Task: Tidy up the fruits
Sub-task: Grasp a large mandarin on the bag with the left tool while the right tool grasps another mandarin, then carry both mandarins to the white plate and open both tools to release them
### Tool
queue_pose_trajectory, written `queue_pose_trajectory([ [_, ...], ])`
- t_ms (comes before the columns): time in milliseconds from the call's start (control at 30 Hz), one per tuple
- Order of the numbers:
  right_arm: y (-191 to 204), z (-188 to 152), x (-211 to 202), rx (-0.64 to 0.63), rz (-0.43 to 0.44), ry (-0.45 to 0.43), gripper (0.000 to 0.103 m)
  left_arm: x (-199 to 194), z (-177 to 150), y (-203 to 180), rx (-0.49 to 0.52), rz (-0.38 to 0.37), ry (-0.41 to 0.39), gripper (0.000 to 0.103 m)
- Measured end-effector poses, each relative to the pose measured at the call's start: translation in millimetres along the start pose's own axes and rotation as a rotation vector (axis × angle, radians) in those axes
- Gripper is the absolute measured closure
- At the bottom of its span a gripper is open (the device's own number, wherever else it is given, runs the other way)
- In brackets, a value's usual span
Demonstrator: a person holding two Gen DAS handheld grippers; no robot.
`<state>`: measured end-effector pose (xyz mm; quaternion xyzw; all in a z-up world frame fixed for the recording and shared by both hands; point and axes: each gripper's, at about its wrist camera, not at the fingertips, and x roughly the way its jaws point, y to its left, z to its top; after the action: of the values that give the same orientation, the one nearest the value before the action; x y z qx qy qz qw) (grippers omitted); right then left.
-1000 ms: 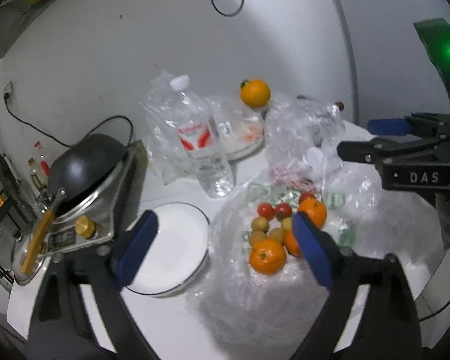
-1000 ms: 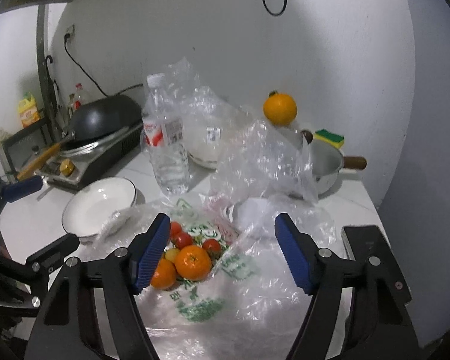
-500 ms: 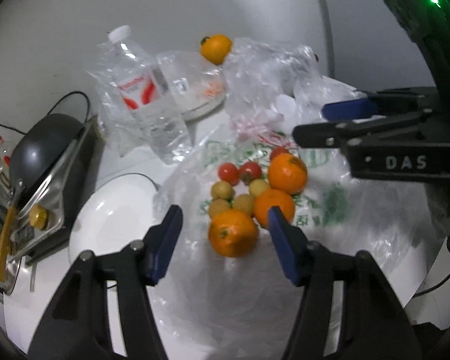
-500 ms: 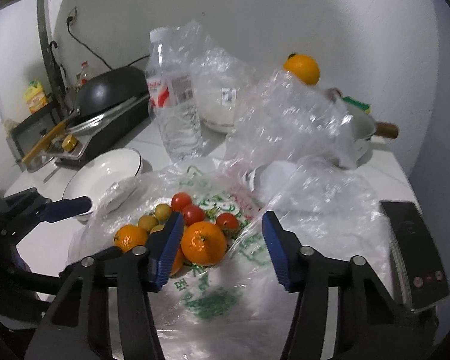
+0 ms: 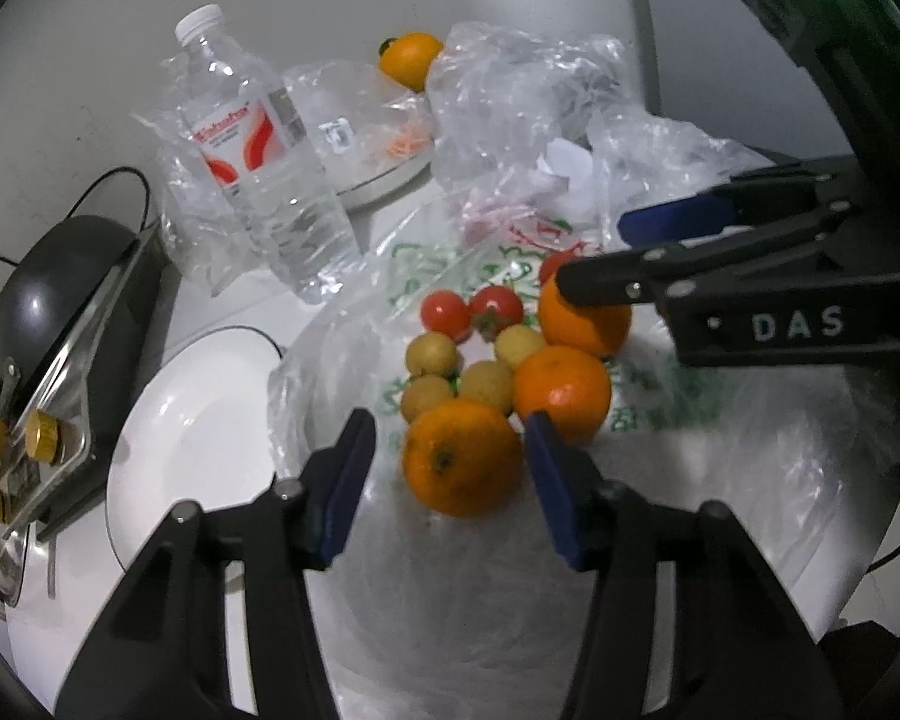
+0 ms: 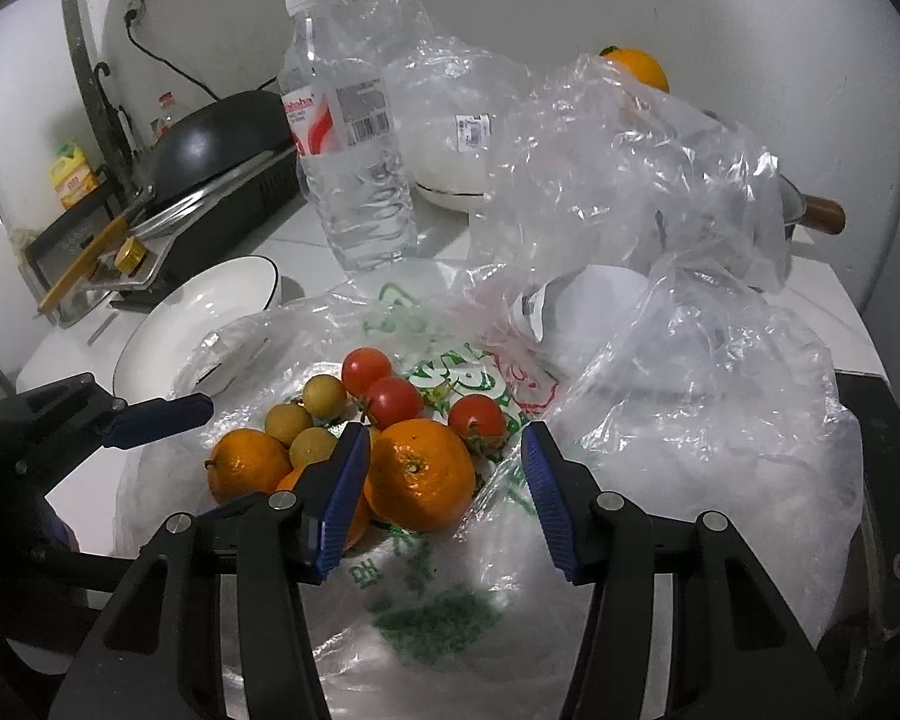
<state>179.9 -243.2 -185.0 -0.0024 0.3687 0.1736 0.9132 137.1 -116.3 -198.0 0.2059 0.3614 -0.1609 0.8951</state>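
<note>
Worktop [image 6: 306,228]: white, smooth, crowded. A crinkled clear plastic bag [image 5: 720,480] with green print lies spread across its near part, and the fruit sits heaped on the film. A glossy white bowl [image 5: 198,456] with a dark rim stands just left of the bag, empty; I judge it the likely destination.

My left gripper [image 5: 447,468] straddles the nearest orange [image 5: 462,459]. Its jaws are closing, the fruit between them, blue pads flanking it but with a gap showing on each side; not yet gripped. My right gripper [image 6: 444,486] brackets the far orange [image 6: 420,474] in the same way, jaws part open, left pad just beside the peel, right pad apart over the film. A third orange [image 5: 561,393] lies between the two.

Step in hand: seat each pair of pads at the orange's widest girth. Risk noted: pinching loose film with the fruit, and nudging the small round tomatoes [image 5: 471,312] and dull yellow-brown fruits [image 5: 429,354], which roll easily. Peel is dimpled and firm; film is slippery.
</note>
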Motion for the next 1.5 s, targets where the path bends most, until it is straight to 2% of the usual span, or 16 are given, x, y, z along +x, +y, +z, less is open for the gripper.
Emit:
queue_pose_trajectory([
  [333, 1, -2, 12, 0.021, 0.035, 0.044, 0.047, 6, -2, 6, 0.000, -0.038, 0.027, 0.049],
  [600, 2, -2, 16, 0.008, 0.019, 0.044, 0.047, 9, -3, 0, 0.027, -0.077, 0.021, 0.050],
  [667, 5, -2, 16, -0.012, 0.019, 0.037, 0.050, 9, -3, 0, 0.029, -0.077, 0.016, 0.053],
  [700, 5, -2, 17, -0.019, 0.023, 0.036, 0.056, 9, -3, 0, 0.031, -0.073, 0.015, 0.057],
  [967, 11, -2, 13, -0.042, -0.008, 0.031, 0.059, 0, -3, -3, 0.025, -0.111, -0.004, 0.057],
  [1100, 14, -1, 4, -0.043, -0.014, 0.010, 0.059, -12, -1, -3, 0.021, -0.121, -0.039, 0.057],
  [1200, 16, 1, -2, -0.045, -0.018, -0.001, 0.059, -29, -1, -3, 0.029, -0.142, -0.101, 0.057],
  [1500, 26, 12, -29, -0.063, -0.028, -0.065, 0.059, -56, 2, 6, 0.030, -0.123, -0.199, 0.057],
])
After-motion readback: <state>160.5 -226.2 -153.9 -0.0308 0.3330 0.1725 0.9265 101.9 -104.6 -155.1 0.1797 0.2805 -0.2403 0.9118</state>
